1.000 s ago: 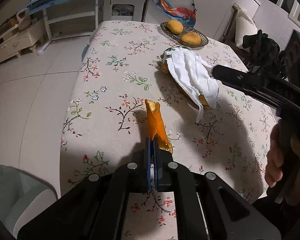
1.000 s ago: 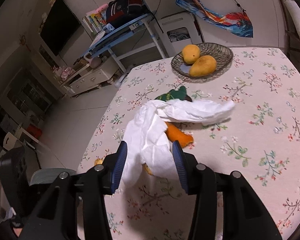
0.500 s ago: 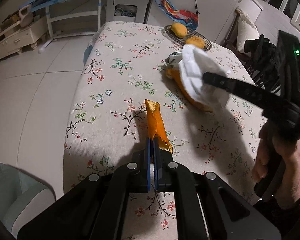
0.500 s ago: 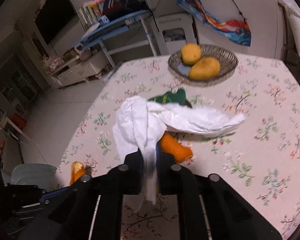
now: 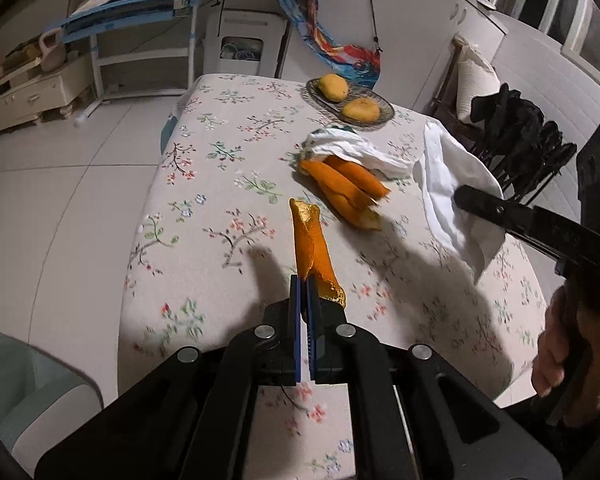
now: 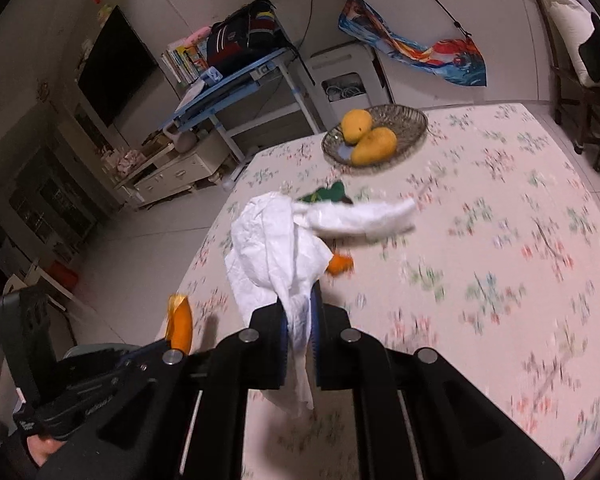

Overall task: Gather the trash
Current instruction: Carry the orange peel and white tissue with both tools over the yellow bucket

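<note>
Left tongs (image 5: 304, 280) clench a curled orange peel (image 5: 310, 240), glossy and ragged-edged, at frame centre. Right tongs (image 6: 300, 312) clench a crumpled white tissue (image 6: 272, 256) above the worktop (image 6: 500, 280).

Table with a flowered cloth, and the things lying on it

The table (image 5: 204, 208) is covered with a pale cloth printed with flowers. A woven dish (image 5: 350, 100) with two mangoes (image 6: 366, 134) stands near the far edge. Nearer the middle lie orange peels (image 5: 346, 190), partly under a crumpled white tissue (image 5: 346, 148), with something green (image 6: 328, 194) beside it.
</note>
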`<state>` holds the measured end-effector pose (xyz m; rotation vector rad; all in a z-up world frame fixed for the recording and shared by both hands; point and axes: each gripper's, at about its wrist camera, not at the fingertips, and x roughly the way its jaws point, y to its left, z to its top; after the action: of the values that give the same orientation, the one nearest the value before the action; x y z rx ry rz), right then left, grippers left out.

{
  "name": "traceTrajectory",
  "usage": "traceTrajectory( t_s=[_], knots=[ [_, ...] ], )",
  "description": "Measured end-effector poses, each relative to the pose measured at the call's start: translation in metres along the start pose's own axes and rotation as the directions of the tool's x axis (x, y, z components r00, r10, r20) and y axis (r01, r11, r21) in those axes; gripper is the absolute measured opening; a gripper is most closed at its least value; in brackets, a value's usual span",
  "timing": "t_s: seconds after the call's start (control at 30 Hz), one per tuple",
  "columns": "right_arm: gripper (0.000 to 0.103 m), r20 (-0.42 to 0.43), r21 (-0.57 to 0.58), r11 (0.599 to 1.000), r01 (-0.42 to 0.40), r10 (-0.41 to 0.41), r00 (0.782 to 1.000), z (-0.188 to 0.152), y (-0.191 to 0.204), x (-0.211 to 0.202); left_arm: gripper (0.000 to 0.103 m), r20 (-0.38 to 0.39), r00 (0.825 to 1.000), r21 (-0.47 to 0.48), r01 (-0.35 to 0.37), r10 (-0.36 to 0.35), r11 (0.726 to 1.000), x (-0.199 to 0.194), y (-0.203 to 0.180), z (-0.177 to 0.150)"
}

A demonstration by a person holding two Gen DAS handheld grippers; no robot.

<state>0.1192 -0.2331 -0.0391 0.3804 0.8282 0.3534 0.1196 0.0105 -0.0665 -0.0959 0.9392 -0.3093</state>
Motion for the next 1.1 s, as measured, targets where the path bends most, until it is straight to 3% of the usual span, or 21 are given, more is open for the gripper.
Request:
traceTrajectory(
  t_s=[0.5,0.77,1.1],
  knots=[
    [0.010,-0.022,-0.009,0.999,0.033,-0.033,0.999,-0.076,0.015,-0.052,0.003,0.049,0.998,0.110,-0.032,0.027,0.993,-0.042,-0.040,-0.057],
    [0.010,-0.044,-0.013,0.999,0.034,-0.034,0.998,-0.118,0.024,-0.072,0.003,0.062,0.998,0.120,-0.024,0.017,0.993,-0.062,-0.049,-0.083],
    [0.010,-0.165,-0.006,1.000,0.031,-0.031,0.986,-0.184,0.035,-0.082,0.003,0.057,0.998,0.130,-0.004,-0.003,0.991,-0.079,-0.057,-0.114]
  ],
)
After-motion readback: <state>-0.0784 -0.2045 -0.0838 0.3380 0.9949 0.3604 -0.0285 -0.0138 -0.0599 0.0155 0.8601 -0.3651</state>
